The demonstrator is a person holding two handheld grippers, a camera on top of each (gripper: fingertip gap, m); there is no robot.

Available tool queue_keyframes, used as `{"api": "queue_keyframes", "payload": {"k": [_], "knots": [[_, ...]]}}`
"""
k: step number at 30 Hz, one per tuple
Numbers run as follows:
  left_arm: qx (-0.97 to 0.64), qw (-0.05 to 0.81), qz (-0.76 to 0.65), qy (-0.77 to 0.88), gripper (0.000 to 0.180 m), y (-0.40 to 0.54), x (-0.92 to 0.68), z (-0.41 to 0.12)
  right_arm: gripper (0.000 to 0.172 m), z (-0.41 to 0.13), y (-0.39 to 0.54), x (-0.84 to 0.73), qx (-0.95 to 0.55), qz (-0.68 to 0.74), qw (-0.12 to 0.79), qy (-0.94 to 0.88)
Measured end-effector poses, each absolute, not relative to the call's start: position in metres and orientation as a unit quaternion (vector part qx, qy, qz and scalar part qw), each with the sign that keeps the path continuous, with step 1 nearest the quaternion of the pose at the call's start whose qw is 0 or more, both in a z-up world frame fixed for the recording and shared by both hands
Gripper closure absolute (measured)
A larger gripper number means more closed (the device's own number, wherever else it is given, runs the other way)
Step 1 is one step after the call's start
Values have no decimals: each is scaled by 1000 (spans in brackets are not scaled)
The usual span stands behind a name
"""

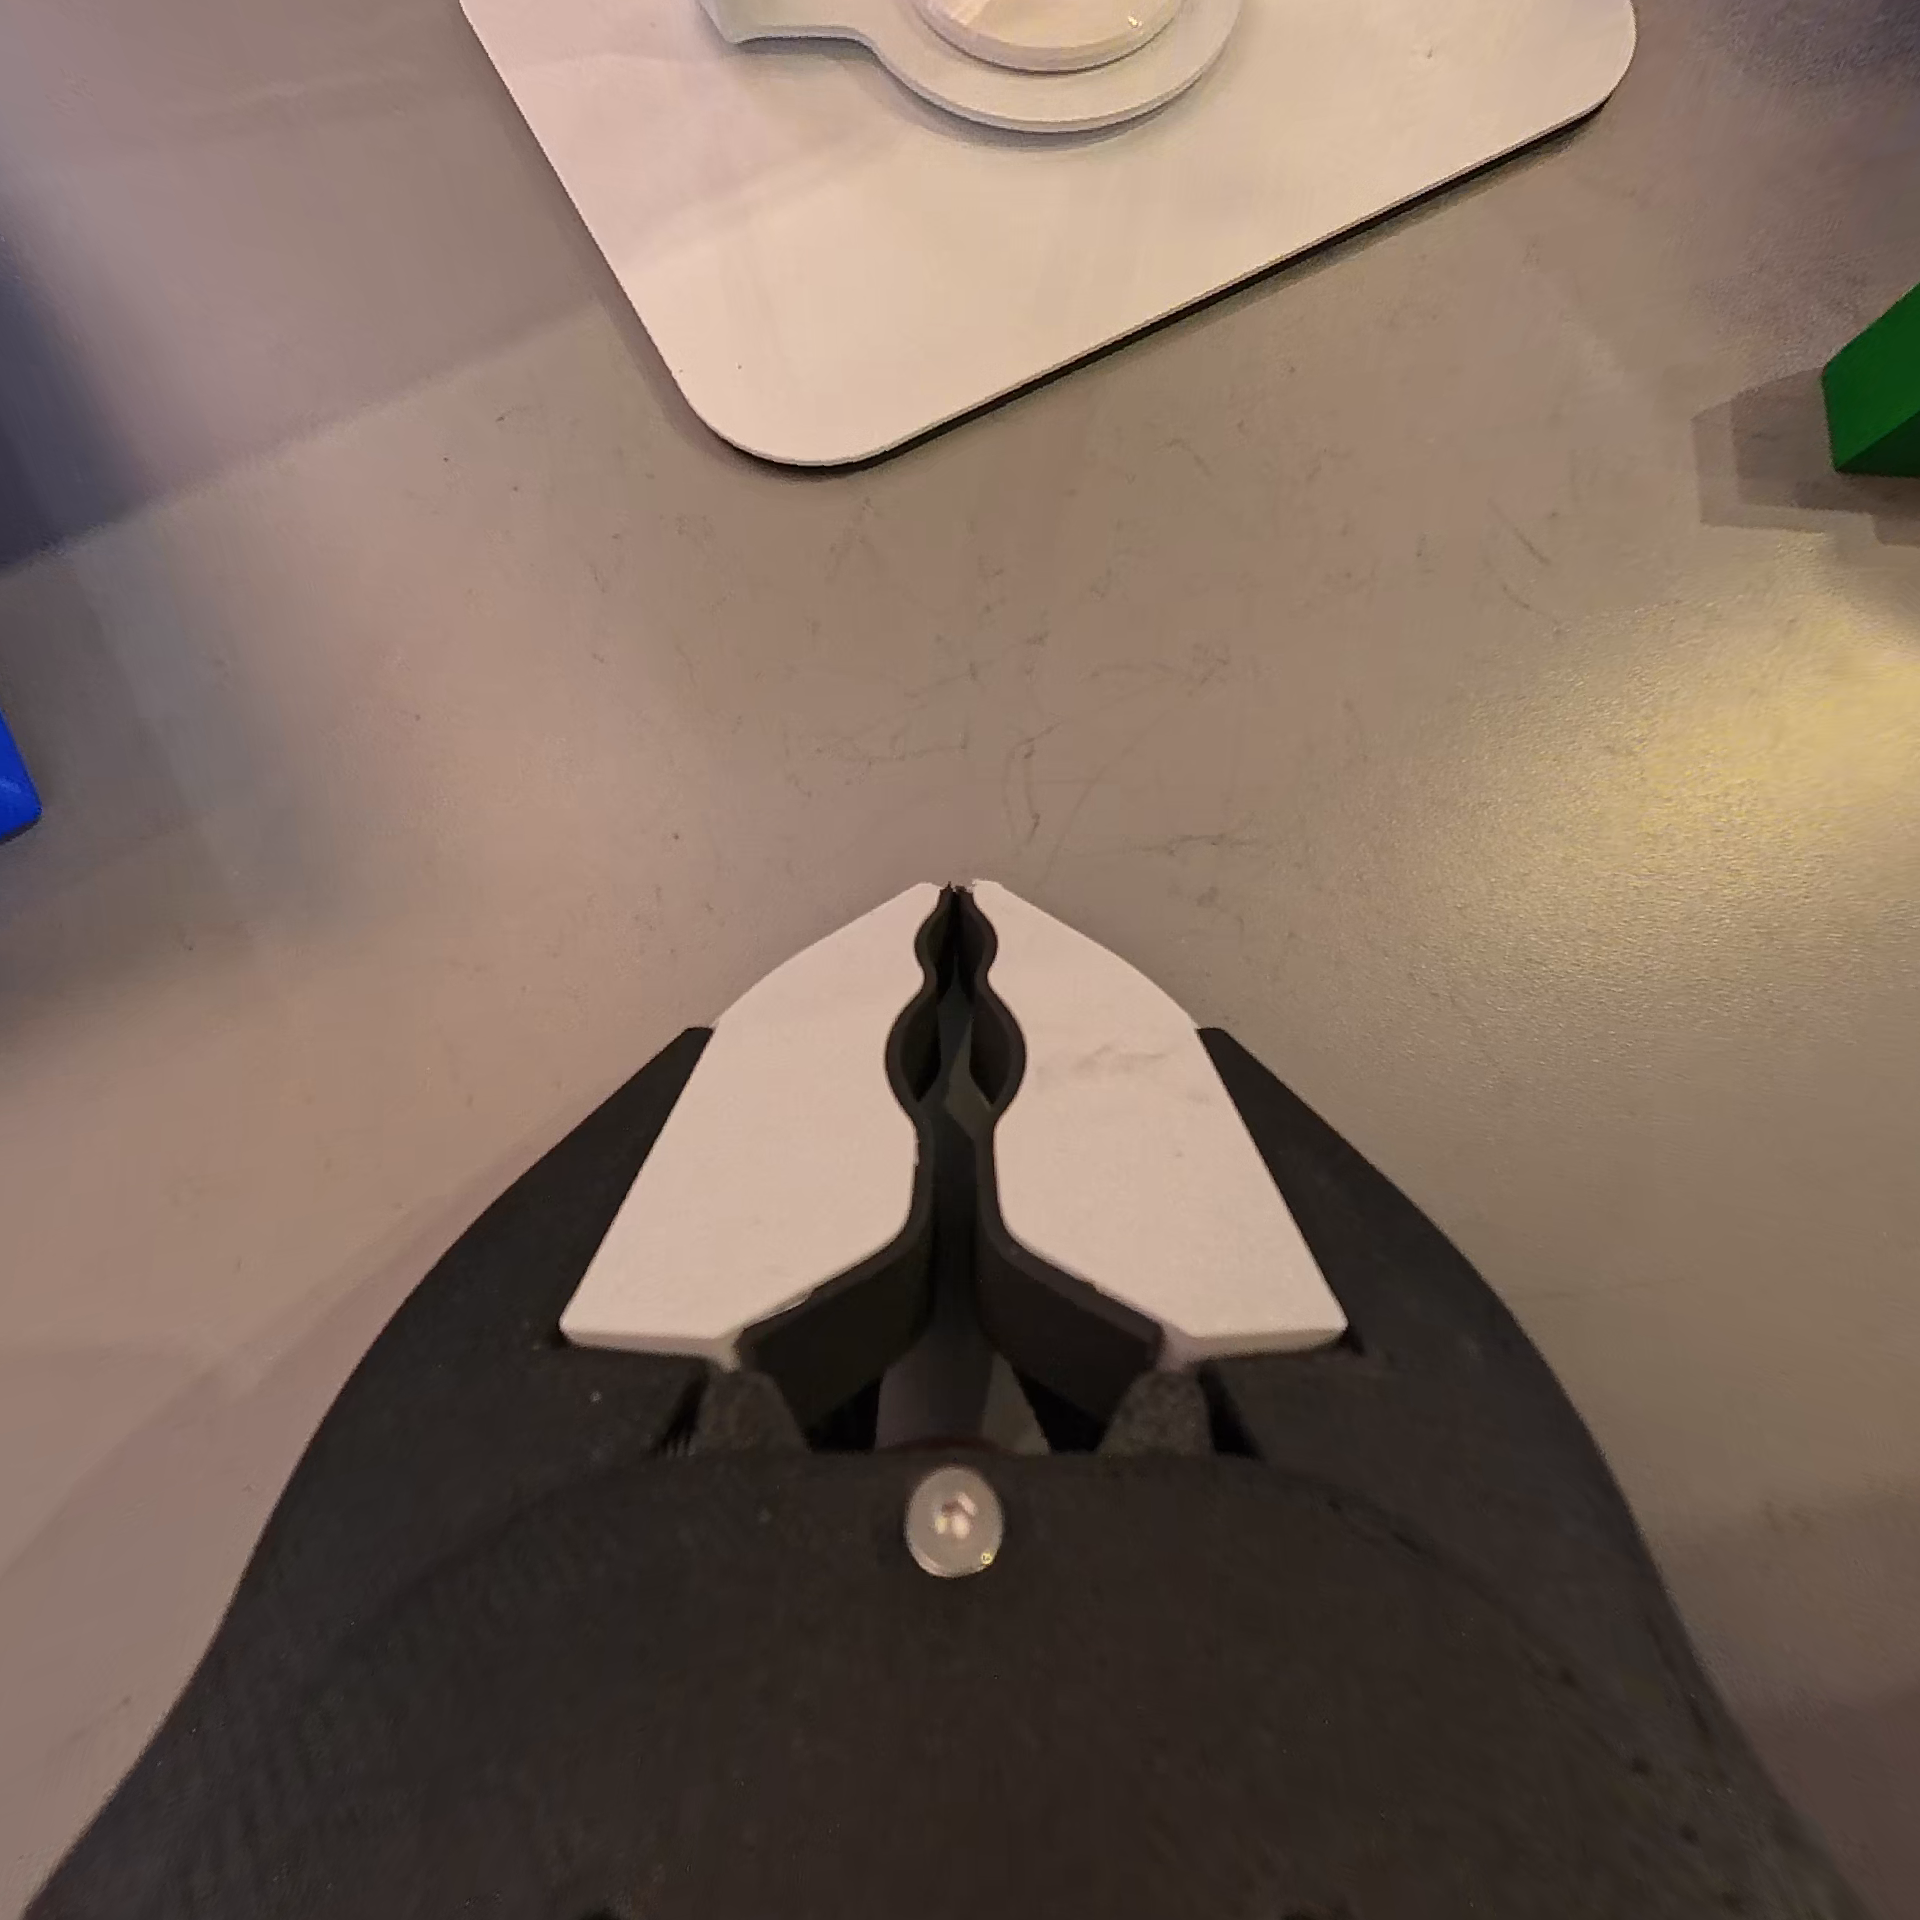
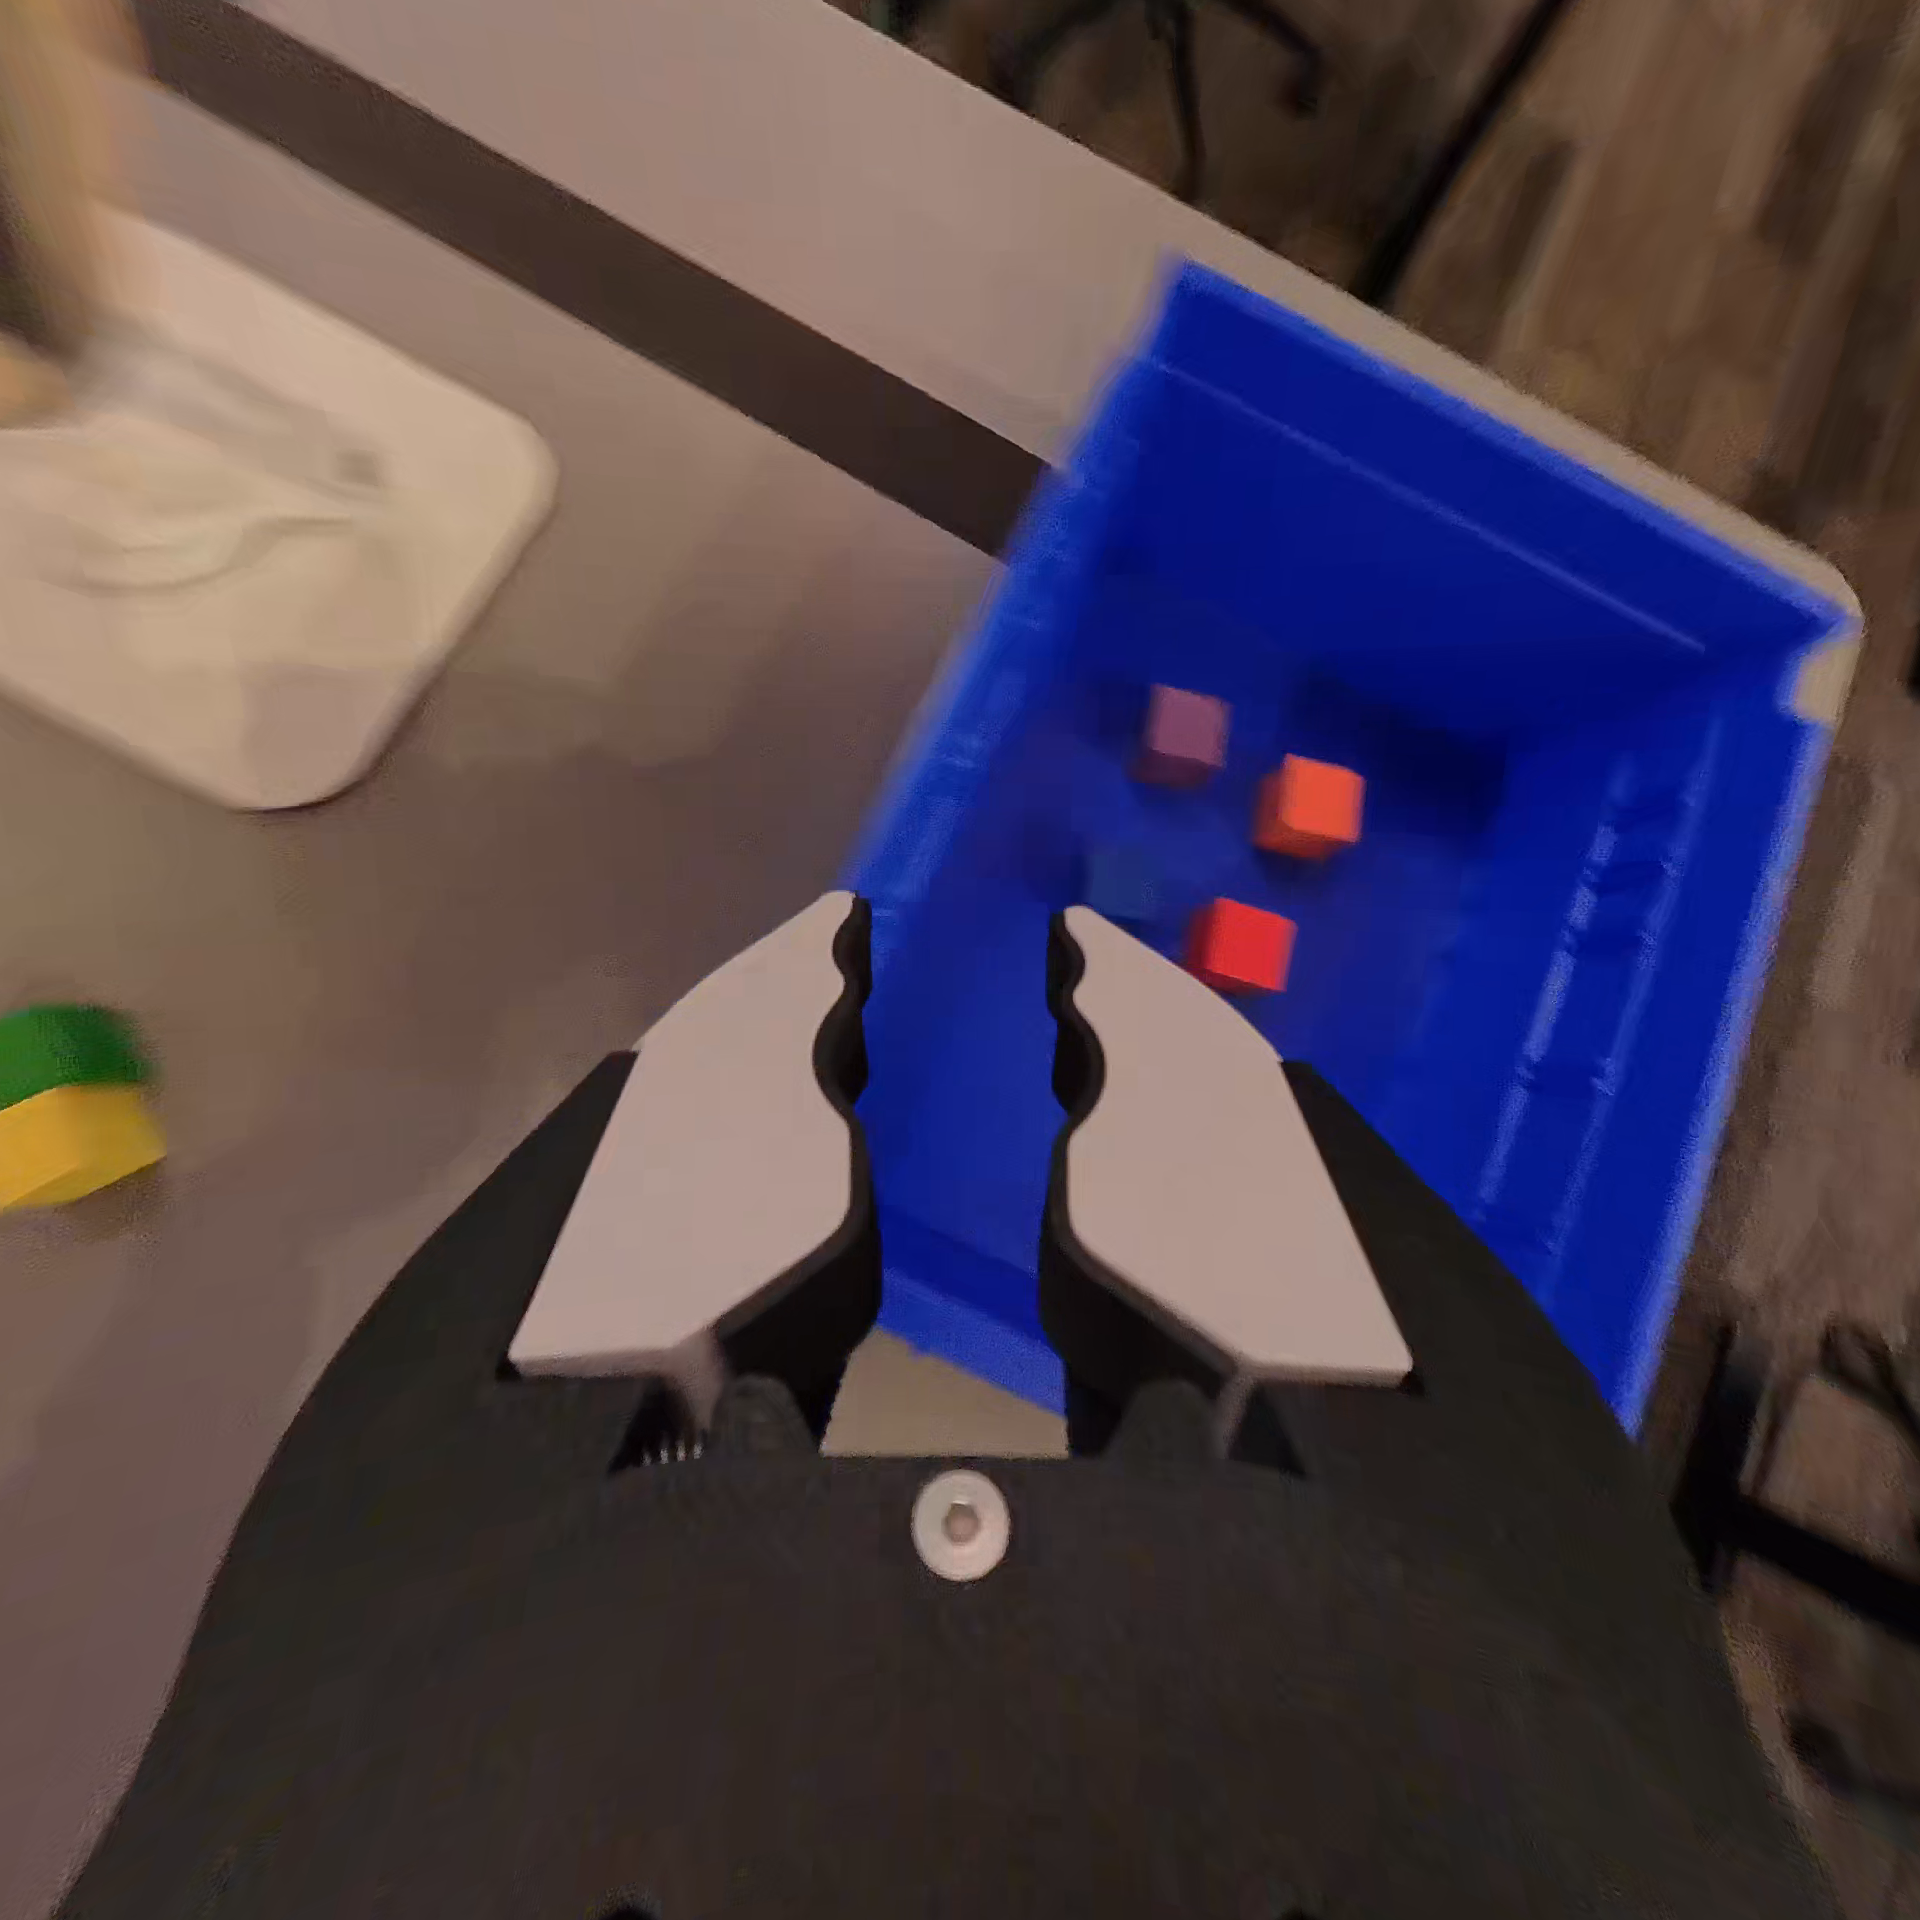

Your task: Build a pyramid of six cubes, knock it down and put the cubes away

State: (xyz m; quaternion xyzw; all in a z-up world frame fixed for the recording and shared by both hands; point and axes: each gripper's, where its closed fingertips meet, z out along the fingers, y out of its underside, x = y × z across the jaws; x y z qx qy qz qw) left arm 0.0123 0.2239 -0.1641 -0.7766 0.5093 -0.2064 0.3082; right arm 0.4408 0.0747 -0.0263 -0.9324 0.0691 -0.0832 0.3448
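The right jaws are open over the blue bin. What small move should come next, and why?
Probably swing the right gripper left toward the green cube and yellow cube on the table. Its jaws hold nothing, and the blue bin already has purple, orange and red cubes.

1. Grey table top (image 1: 1039, 644): smooth, satin sheen, fine hairline scratches; soft yellowish glare at one side.
2. White mat (image 1: 935, 260): flat, matt, thin dark edge; pale plastic-looking disc (image 1: 1039, 31) on it, slightly glossy.
3. Left gripper (image 1: 958, 886): black body grainy and matt, like printed plastic; fingers (image 1: 810, 1143) faced in smooth matt white; black pads rubbery; shiny metal screw (image 1: 954, 1525).
4. Blue bin (image 2: 1558, 1039): moulded plastic, ribbed walls, slight gloss.
5. Purple cube (image 2: 1184, 727), orange cube (image 2: 1311, 805), red cube (image 2: 1244, 943): flat, matt faces; material too blurred to tell.
6. Green cube (image 1: 1881, 395): even, matt painted look.
7. Floor (image 2: 1662, 208): wood-grain planks, dull.
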Motion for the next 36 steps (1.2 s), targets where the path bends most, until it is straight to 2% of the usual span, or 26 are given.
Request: {"api": "queue_keyframes", "payload": {"k": [3,4,10,16,20,23,24,28,33,36], "knots": [[-777,308,-206,509,180,224,12,-164,142,-10,80,369,-927,-59,370,-16],[-777,308,-206,509,180,224,12,-164,138,-14,81,343,-929,-33,367,-39],[-776,308,-207,510,180,224,12,-164,119,-81,81,225,-935,92,321,-121],[-776,308,-207,511,180,223,12,-164,118,-124,76,179,-942,112,270,-167],[-776,308,-207,511,180,223,12,-164,123,-144,73,171,-947,125,242,-170],[-776,308,-207,511,180,223,12,-164,142,-156,70,169,-949,124,226,-183],[-776,308,-207,511,180,223,12,-164,143,-156,70,169,-948,124,228,-183],[-776,308,-207,511,180,223,12,-164,143,-135,70,181,-944,129,256,-165],[-776,308,-207,511,180,223,12,-164,143,-46,82,275,-923,54,371,-83],[-776,308,-207,511,180,223,12,-164,143,-14,75,354,-913,2,408,-13]]}}
